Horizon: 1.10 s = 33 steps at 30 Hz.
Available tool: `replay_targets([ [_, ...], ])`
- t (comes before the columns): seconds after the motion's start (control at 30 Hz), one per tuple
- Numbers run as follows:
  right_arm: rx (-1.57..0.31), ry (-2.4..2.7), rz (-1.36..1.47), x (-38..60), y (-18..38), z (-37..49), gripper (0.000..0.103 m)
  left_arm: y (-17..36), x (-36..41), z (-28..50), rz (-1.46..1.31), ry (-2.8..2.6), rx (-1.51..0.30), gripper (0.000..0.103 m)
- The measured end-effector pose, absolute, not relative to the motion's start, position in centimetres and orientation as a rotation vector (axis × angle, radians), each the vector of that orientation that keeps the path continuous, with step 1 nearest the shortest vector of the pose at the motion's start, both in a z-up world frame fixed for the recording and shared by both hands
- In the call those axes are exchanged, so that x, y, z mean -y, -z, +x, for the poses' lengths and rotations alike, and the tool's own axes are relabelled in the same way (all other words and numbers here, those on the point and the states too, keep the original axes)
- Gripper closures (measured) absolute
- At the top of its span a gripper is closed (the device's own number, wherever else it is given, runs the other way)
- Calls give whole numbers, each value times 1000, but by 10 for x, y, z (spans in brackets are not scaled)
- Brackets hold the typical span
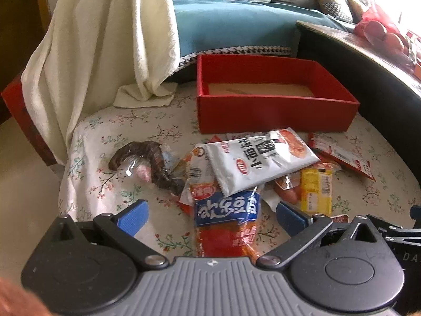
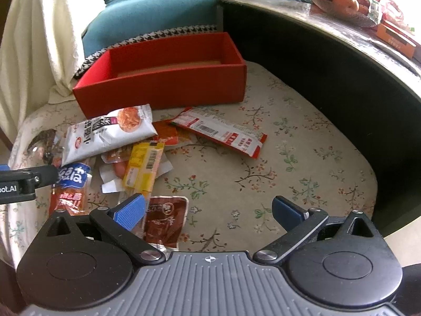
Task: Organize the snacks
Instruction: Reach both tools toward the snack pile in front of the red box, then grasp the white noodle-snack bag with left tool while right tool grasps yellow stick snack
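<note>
A pile of snack packets lies on a floral cushion (image 2: 276,163) in front of an open red box (image 1: 276,105), which also shows in the right wrist view (image 2: 163,84). My left gripper (image 1: 210,216) is open, its jaws on either side of a blue and orange packet (image 1: 226,223). A white packet (image 1: 260,160) lies on top of the pile, a yellow one (image 1: 315,189) to the right, a dark brown snack (image 1: 147,163) to the left. My right gripper (image 2: 208,210) is open over bare cushion, with a brown packet (image 2: 163,218) by its left finger. A red and white packet (image 2: 223,134) lies apart.
A cream towel (image 1: 100,52) hangs at the left. A blue cushion (image 1: 236,26) lies behind the box. A dark curved table (image 2: 342,52) at the right carries a bowl of fruit (image 2: 339,2) and boxes. The left gripper's arm (image 2: 23,181) shows at the right view's left edge.
</note>
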State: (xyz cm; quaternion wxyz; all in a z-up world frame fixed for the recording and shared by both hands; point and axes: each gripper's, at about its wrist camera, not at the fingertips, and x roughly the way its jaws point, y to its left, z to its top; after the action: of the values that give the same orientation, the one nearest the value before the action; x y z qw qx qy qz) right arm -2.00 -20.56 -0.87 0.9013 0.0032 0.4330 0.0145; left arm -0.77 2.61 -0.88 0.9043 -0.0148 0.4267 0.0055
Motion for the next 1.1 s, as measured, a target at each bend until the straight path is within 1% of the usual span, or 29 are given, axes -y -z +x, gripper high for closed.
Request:
replay_targets([
  [0.13, -899, -56, 13, 202, 9, -17, 0, 4, -28, -1, -20, 9, -866, 4],
  [0.33, -925, -96, 26, 201, 13, -12, 0, -8, -12, 17, 94, 117, -807, 4],
  [0.57, -981, -116, 90, 211, 20, -1, 0, -4, 14, 54, 302, 377, -782, 4],
  [0.9, -1043, -154, 144, 212, 26, 5, 0, 35, 34, 94, 483, 564, -904, 4],
  [0.93, -1043, -154, 142, 212, 26, 6, 0, 40, 33, 97, 485, 560, -931, 8],
  [1.0, -1044, -156, 146, 213, 26, 7, 0, 45, 30, 100, 457, 566, -964, 10],
  [1.1, -1043, -150, 143, 213, 26, 7, 0, 43, 26, 98, 378, 543, -980, 20],
])
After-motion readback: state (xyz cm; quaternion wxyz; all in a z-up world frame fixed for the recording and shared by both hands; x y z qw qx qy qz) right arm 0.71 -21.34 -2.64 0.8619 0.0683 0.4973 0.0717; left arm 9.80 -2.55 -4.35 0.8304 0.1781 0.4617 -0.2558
